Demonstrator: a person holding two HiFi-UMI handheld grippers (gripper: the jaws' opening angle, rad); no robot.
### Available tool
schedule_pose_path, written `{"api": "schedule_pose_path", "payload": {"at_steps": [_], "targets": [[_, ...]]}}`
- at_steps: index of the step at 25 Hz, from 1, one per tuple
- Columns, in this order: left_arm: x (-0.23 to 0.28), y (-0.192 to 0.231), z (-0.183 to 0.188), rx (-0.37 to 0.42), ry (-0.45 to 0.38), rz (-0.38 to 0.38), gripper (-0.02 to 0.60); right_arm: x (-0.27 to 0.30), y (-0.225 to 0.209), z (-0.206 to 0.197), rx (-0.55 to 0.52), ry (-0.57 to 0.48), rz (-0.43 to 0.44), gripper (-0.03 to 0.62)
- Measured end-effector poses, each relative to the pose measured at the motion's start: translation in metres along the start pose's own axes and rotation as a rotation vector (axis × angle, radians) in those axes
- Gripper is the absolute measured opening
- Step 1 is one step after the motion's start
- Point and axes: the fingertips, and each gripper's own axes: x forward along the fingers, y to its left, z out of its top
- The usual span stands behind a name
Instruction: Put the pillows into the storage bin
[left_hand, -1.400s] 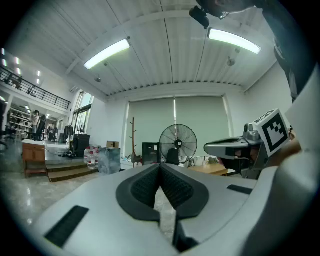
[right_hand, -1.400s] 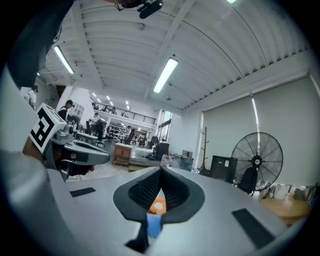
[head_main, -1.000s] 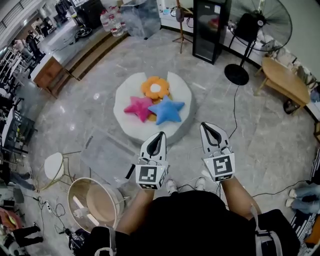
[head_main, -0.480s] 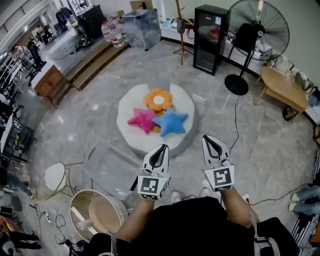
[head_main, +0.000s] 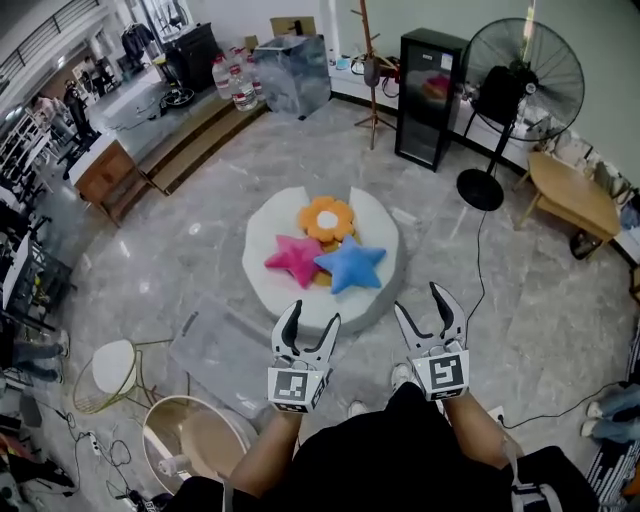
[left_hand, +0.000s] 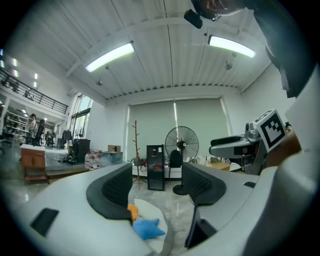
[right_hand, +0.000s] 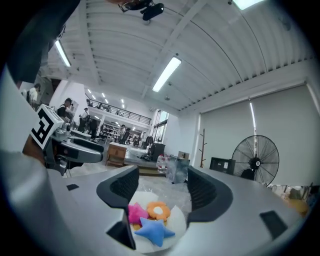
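Three pillows lie on a round white pouf: an orange flower, a pink star and a blue star. My left gripper and right gripper are held level side by side, just short of the pouf's near edge. The jaws of both have just been opening, and nothing is between them. The left gripper view looks through the open jaws at the blue star. Through the right gripper's open jaws all three pillows show, the blue star nearest.
A clear rectangular bin lies on the marble floor left of my left gripper, with a round basket nearer the person. A standing fan, a black cabinet and a wooden table stand behind the pouf at the right.
Both grippers were shut in the earlier frames and now stand open. The person has stepped nearer the pouf, and both grippers sit lower in the head view.
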Motion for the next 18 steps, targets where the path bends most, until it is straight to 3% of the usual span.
{"api": "schedule_pose_path", "payload": {"at_steps": [5, 8, 18], "targets": [[0.021, 0.012, -0.005, 0.008, -0.006, 0.027, 0.376, 0.029, -0.016, -0.008, 0.019, -0.011, -0.011, 0.506], [0.053, 0.018, -0.015, 0.0, 0.03, 0.038, 0.404, 0.056, -0.038, -0.023, 0.044, 0.025, -0.009, 0.598], [0.19, 0.052, -0.043, 0.03, 0.166, 0.09, 0.422, 0.178, -0.124, -0.077, 0.091, 0.099, 0.058, 0.598]]}}
